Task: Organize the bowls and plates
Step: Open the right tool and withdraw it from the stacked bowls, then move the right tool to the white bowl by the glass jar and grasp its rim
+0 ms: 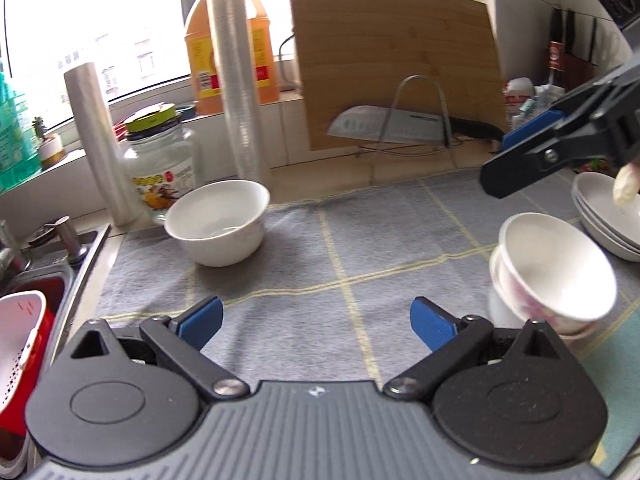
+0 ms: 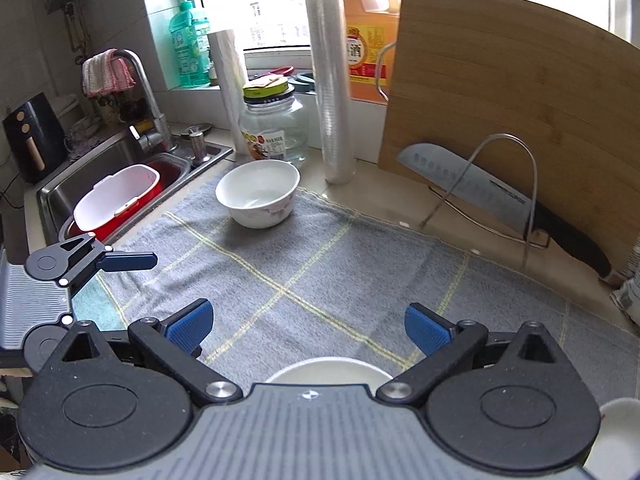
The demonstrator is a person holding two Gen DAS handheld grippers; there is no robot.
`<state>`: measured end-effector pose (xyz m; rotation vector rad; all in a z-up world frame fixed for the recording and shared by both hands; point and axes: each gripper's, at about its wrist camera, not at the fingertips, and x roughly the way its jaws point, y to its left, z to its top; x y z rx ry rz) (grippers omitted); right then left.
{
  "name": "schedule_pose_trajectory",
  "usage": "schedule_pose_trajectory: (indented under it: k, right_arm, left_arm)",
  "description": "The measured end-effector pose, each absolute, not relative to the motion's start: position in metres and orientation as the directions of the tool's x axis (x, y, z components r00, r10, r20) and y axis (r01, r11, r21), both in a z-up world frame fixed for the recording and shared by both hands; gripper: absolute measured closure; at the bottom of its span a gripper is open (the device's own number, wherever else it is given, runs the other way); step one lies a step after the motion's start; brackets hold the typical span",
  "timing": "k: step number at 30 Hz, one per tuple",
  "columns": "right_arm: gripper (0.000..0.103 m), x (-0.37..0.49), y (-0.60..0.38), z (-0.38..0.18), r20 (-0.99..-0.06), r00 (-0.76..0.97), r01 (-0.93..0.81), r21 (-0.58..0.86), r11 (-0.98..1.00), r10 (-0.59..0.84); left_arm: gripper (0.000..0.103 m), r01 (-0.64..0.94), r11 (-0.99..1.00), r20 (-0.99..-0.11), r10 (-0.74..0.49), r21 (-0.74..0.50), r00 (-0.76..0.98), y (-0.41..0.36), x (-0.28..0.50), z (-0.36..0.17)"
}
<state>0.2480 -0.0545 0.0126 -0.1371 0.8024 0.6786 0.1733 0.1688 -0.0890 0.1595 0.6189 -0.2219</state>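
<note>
A kitchen counter is covered by a grey towel [image 1: 320,248] with thin yellow grid lines. The left gripper [image 1: 316,320] hovers over the towel's near edge with its blue-padded fingers [image 1: 204,318] spread wide, gripping nothing. The right gripper [image 2: 308,326] also hangs above the towel, its fingers wide apart and empty; in the left wrist view it reaches in from the right side, above the dishes.

A single white bowl [image 1: 218,226] stands upright at the towel's far left corner, close to the sink [image 2: 100,160]. Near the towel's right edge, a stack of white bowls [image 1: 548,276] sits with the top bowl tilted; it has a faint pink pattern on its side. Just behind that stack, at the far right edge, lies a pile of shallow white plates [image 1: 600,216].

Behind the single bowl stand a glass jar [image 1: 162,164] with a green lid and two tall rolls of clear film [image 1: 240,80]. A wooden cutting board [image 1: 396,64] leans upright at the back of the counter, with a cleaver [image 1: 392,126] resting in a wire rack before it. A red and white basin [image 2: 120,200] sits in the sink.
</note>
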Motion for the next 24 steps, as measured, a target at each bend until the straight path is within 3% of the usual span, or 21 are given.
schedule_pose_trajectory:
  k: [9, 24]
  right_arm:
    - [0.0, 0.306, 0.003, 0.014, -0.698, 0.42, -0.68, 0.181, 0.711, 0.58]
    - [0.007, 0.382, 0.078, -0.017, -0.752, 0.297, -0.741, 0.207, 0.639, 0.588]
  left_arm:
    - [0.003, 0.146, 0.981, -0.551, -0.053, 0.127, 0.832, 0.204, 0.233, -0.109]
    - [0.005, 0.126, 0.99, -0.547, -0.067, 0.071, 0.834, 0.215, 0.281, -0.129]
